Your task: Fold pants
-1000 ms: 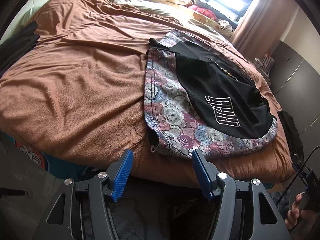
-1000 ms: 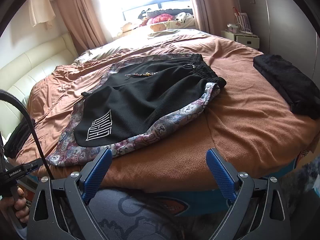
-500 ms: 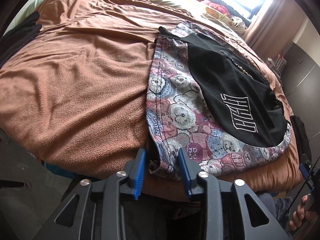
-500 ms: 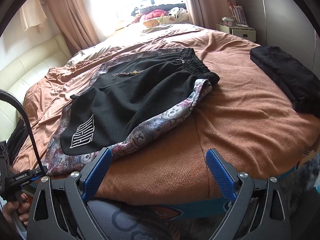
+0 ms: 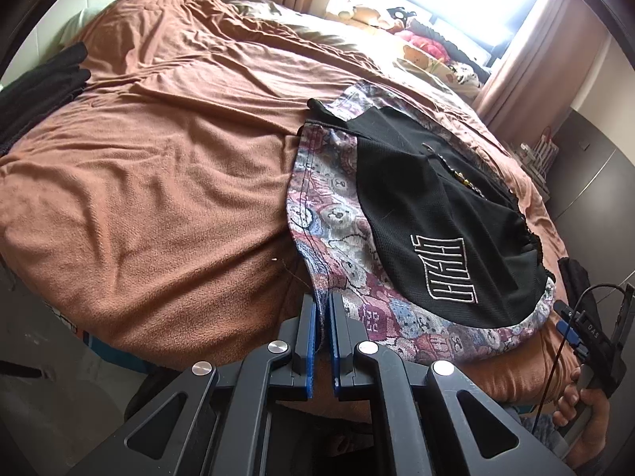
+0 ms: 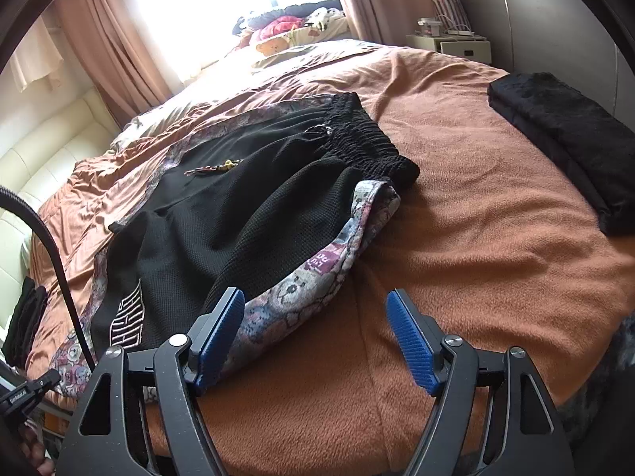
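Black shorts-style pants (image 5: 416, 214) with a bear-patterned side band and a white logo lie flat on the brown bedspread (image 5: 158, 158). My left gripper (image 5: 323, 305) is shut on the near corner of the patterned leg hem, and the cloth is pinched between its blue pads. In the right wrist view the same pants (image 6: 238, 206) lie with the gathered waistband far right. My right gripper (image 6: 313, 297) is low over the patterned side edge with its jaws closing. That edge lies by the left pad (image 6: 220, 333) and the pads do not press it.
A folded black garment (image 6: 563, 139) rests at the bed's right edge. More dark clothes (image 5: 39, 87) lie at the far left. Soft toys (image 6: 274, 37) sit by the window and a nightstand (image 6: 448, 41) stands beyond the bed. A hand (image 5: 583, 400) holds the other gripper.
My left gripper moved in onto the hem corner and shut on it. My right gripper slid in over the pants' side edge and its jaws narrowed.
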Tool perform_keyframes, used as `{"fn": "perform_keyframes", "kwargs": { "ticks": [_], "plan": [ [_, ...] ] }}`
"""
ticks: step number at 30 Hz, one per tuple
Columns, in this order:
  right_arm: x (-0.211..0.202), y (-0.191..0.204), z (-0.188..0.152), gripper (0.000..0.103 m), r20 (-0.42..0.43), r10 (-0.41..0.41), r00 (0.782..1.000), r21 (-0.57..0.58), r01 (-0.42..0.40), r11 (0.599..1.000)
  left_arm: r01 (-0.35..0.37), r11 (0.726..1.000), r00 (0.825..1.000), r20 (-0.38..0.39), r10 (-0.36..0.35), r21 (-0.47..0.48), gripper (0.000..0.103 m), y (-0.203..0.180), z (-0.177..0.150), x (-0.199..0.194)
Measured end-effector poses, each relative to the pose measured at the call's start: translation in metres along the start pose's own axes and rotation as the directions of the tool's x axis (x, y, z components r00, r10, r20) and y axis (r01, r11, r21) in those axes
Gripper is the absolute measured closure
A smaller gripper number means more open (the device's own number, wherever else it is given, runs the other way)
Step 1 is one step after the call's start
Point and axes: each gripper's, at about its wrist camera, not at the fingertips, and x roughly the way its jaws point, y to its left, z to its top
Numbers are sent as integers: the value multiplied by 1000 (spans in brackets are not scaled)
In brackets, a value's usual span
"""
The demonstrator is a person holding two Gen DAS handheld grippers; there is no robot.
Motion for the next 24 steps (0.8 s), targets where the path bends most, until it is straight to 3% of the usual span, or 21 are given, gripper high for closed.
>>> {"fn": "perform_keyframes", "kwargs": {
  "ticks": [8, 10, 13, 14, 16, 24],
  "plan": [
    [31, -5, 13, 34, -22, 8, 1000, 20, -7, 1000, -43, 999, 999, 27, 44, -27, 97, -4, 6, 1],
    [42, -7, 17, 39, -40, 8, 999, 32, -7, 999, -37, 999, 999, 36, 38, -39, 97, -3, 8, 1],
    [57, -11, 23, 68, -93, 31, 995, 69, -25, 997, -27, 999, 998, 46, 30, -47, 97, -4, 7, -1],
    [59, -11, 26, 83, -103, 17, 995, 64, -10, 998, -22, 998, 999, 49, 24, -51, 97, -4, 7, -1],
    [56, -10, 32, 94, -98, -5, 995, 59, 11, 998, -17, 998, 998, 57, 20, -65, 97, -2, 8, -6],
    [11, 6, 54, 98, -31, 15, 999, 55, -14, 998, 31, 997, 991, 132, -22, -66, 97, -5, 26, -32]
  ]
}}
